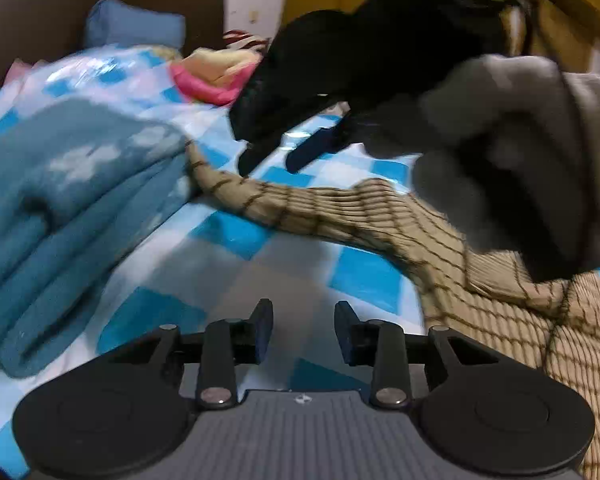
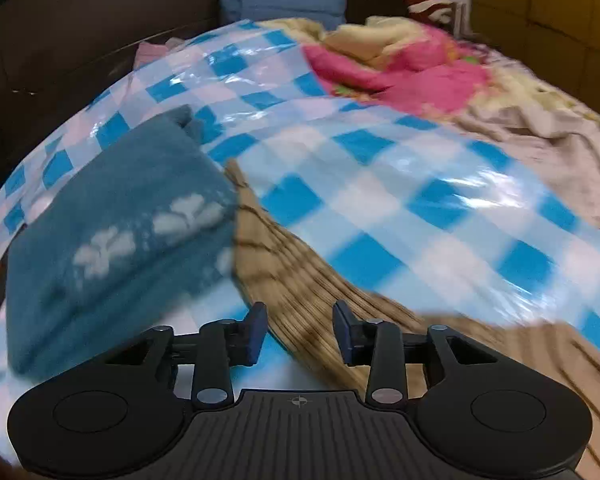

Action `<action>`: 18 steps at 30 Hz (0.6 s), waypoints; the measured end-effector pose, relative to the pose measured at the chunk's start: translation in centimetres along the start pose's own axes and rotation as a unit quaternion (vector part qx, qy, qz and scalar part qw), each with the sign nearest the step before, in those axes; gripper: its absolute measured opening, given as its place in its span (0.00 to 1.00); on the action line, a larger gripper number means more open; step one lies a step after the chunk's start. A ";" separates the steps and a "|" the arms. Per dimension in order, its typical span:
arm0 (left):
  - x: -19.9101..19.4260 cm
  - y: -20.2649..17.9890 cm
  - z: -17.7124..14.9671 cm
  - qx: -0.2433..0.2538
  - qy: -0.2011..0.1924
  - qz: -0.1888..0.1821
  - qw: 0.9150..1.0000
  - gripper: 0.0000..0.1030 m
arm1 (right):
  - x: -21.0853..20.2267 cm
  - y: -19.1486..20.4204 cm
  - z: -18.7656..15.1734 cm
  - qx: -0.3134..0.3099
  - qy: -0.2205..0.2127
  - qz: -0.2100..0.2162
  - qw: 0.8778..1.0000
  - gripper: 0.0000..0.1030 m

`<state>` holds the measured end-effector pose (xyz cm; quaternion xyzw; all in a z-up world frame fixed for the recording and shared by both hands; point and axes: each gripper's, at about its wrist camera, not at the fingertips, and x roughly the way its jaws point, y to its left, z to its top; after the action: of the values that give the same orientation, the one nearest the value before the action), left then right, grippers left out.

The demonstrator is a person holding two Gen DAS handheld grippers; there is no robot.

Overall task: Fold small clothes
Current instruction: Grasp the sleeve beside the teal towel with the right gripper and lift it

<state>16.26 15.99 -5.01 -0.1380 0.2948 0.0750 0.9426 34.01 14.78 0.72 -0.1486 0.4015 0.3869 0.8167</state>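
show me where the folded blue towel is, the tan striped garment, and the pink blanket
folded blue towel (image 2: 112, 236), right wrist view, on its top face by the white flower pattern.
tan striped garment (image 1: 340, 212), left wrist view, on its long ribbed sleeve.
pink blanket (image 2: 432, 80), right wrist view, on its crumpled middle.

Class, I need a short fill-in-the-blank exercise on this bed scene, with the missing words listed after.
1. The folded blue sweater bears ____ flower shapes.
2. The beige ribbed garment lies on a blue-and-white ____ sheet.
3. The right tongs are ____, gripping nothing.
4. The crumpled blanket behind is mostly ____.

Missing words: white; checked; open; pink
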 end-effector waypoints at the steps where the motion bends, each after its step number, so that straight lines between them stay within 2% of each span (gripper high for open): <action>1: 0.2 0.4 0.0 -0.006 0.002 -0.001 1.000 0.44 | 1.2 0.5 0.7 -0.001 0.003 0.004 1.000 0.36; 8: 0.6 0.9 -0.2 -0.005 -0.002 -0.015 1.000 0.50 | 7.6 2.9 3.6 -0.015 0.022 -0.001 1.000 0.38; 10: 0.6 1.1 -0.2 -0.009 -0.003 -0.018 1.000 0.50 | 8.6 3.0 3.9 -0.015 0.025 -0.011 1.000 0.35; 11: 0.6 1.3 -0.2 -0.012 -0.003 -0.019 1.000 0.50 | 8.9 2.9 4.0 -0.011 0.027 -0.015 0.999 0.32; 14: 0.4 1.4 -0.3 -0.017 -0.005 -0.021 1.000 0.50 | 8.3 2.6 4.2 0.013 0.023 -0.014 1.000 0.08; 18: 0.3 1.0 -0.4 -0.011 -0.011 -0.016 1.000 0.51 | 5.2 1.1 4.4 0.044 -0.003 -0.031 0.999 0.06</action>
<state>16.08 16.88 -5.72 -0.1523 0.2816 0.0648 0.9452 37.55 20.56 -0.41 -0.1241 0.4110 0.3443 0.8349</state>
